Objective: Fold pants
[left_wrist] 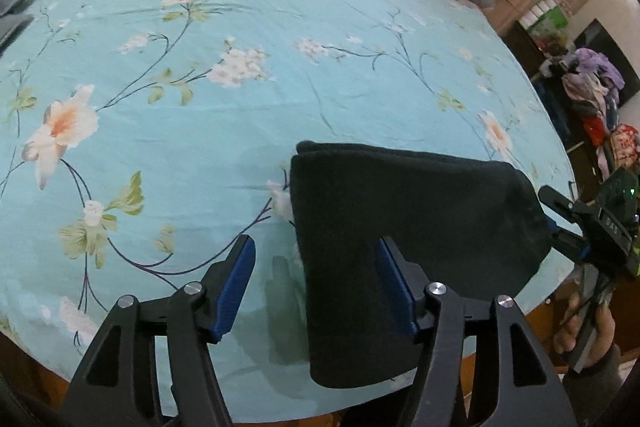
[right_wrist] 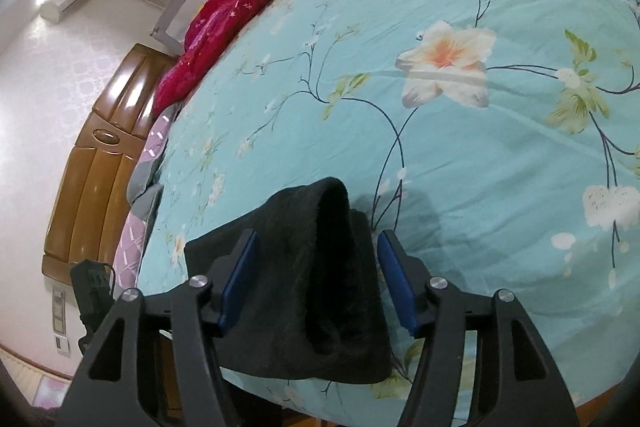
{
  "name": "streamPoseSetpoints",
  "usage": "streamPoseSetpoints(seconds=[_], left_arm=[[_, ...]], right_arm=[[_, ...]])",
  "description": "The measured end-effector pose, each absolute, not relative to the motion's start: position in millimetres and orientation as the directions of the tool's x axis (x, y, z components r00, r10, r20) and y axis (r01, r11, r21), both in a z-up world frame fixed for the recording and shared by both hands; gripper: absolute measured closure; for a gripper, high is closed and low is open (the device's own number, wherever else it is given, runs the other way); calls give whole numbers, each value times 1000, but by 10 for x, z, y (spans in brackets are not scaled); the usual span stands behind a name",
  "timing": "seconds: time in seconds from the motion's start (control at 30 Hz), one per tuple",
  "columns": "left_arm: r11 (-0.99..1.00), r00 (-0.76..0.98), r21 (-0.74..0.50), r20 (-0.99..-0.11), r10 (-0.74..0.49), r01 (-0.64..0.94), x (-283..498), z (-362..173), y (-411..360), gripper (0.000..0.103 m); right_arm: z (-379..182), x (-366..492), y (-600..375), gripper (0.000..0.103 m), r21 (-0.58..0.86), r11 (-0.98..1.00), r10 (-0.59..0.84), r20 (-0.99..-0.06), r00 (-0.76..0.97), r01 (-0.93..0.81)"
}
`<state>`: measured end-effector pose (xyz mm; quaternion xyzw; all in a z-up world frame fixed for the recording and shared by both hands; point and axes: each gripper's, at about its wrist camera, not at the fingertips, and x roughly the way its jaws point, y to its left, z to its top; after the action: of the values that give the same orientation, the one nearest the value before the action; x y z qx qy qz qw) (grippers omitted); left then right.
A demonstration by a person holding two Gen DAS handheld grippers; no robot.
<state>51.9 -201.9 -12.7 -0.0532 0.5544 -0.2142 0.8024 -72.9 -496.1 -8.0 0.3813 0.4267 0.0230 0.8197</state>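
Pants [left_wrist: 412,247], folded into a dark bundle, lie on the flowered sheet [left_wrist: 180,115] near its near edge. Left gripper [left_wrist: 316,283] is spread wide, its right finger over the bundle's left side. Right gripper [right_wrist: 316,275] is released, jaws astride the bundle.

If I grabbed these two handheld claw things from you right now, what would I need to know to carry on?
Left gripper: open, holding nothing; its right finger is over the near left part of the folded black fleece pants.
Right gripper: open, straddling the pants' right end, where a fold of the fabric stands up between the fingers.
Pants: a compact bundle at the near edge of the turquoise floral bedsheet.
Done: the pants look folded several times already.
Left: probably flatten that raised fold, or make one last fold, then let go. Whether any fold remains I cannot say for certain.
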Motion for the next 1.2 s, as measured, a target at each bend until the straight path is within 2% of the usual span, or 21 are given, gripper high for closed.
streamPoseSetpoints(seconds=[0.23, 0.37, 0.5, 0.73, 0.97, 1.1, 1.2], left_arm=[[931, 328, -265, -882, -340, 252, 525, -107, -2006, 34], [944, 346, -237, -887, -306, 228, 537, -125, -2003, 32], [964, 398, -166, -886, -239, 208, 523, -101, -1996, 29], [972, 418, -105, -889, -186, 211, 525, -77, -2021, 29], [961, 331, -175, -913, -239, 213, 609, -168, -2071, 29], [957, 322, -187, -913, -252, 221, 684, -172, -2144, 26], [956, 308, -192, -916, -256, 222, 747, -208, -2230, 26]], right_arm=[[-81, -706, -4962, 39, 611, 738, 365, -719, 591, 287], [-79, -702, -4948, 24, 595, 752, 362, -732, 577, 283], [-59, -678, -4919, 20, 578, 772, 364, -744, 561, 266], [-58, -621, -4897, 18, 559, 789, 366, -761, 536, 254], [-80, -516, -4852, 18, 528, 816, 363, -784, 503, 234], [17, -534, -4843, 18, 584, 789, 389, -716, 580, 191], [33, -506, -4764, 21, 553, 815, 363, -722, 589, 176]])
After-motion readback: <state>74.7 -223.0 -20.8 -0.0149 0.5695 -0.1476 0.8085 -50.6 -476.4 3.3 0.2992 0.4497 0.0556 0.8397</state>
